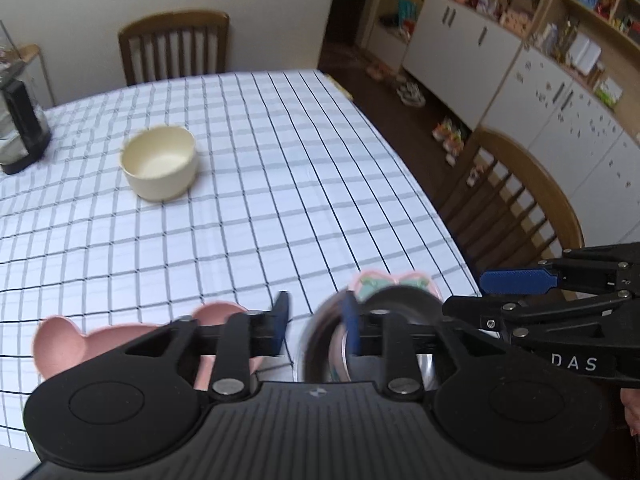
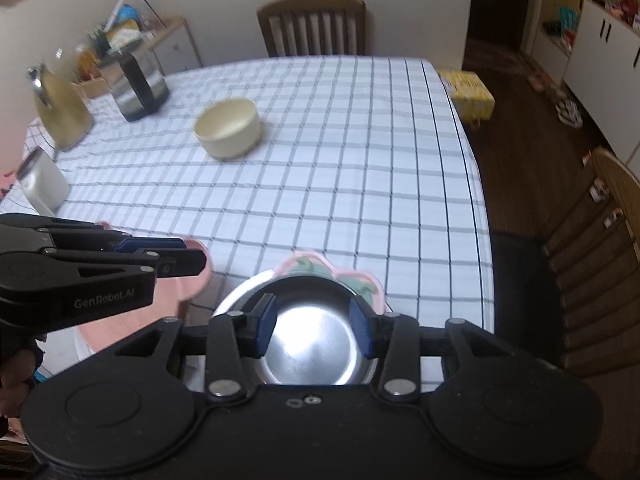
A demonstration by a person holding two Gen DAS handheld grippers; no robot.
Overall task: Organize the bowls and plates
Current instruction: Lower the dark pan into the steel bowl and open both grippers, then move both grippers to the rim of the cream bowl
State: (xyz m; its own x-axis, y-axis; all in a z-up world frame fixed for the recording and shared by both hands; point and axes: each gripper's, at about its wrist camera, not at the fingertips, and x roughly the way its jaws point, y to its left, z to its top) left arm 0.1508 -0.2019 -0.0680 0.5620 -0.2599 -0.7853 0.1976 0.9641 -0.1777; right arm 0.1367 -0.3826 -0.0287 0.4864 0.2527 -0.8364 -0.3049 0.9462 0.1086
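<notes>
A steel bowl sits on a pink flower-patterned plate near the table's front edge. My right gripper hovers just above the bowl, open, with nothing between its blue pads. A pink bear-shaped plate lies to the left of the bowl. My left gripper stands open over the gap between that plate and the steel bowl, holding nothing. Each gripper shows in the other's view: the right gripper and the left gripper. A cream bowl stands alone farther back on the checked tablecloth.
A black-and-steel kettle, a gold flask and a metal cup stand at the back left. Wooden chairs are at the far side and the right. The table's right edge drops to the floor.
</notes>
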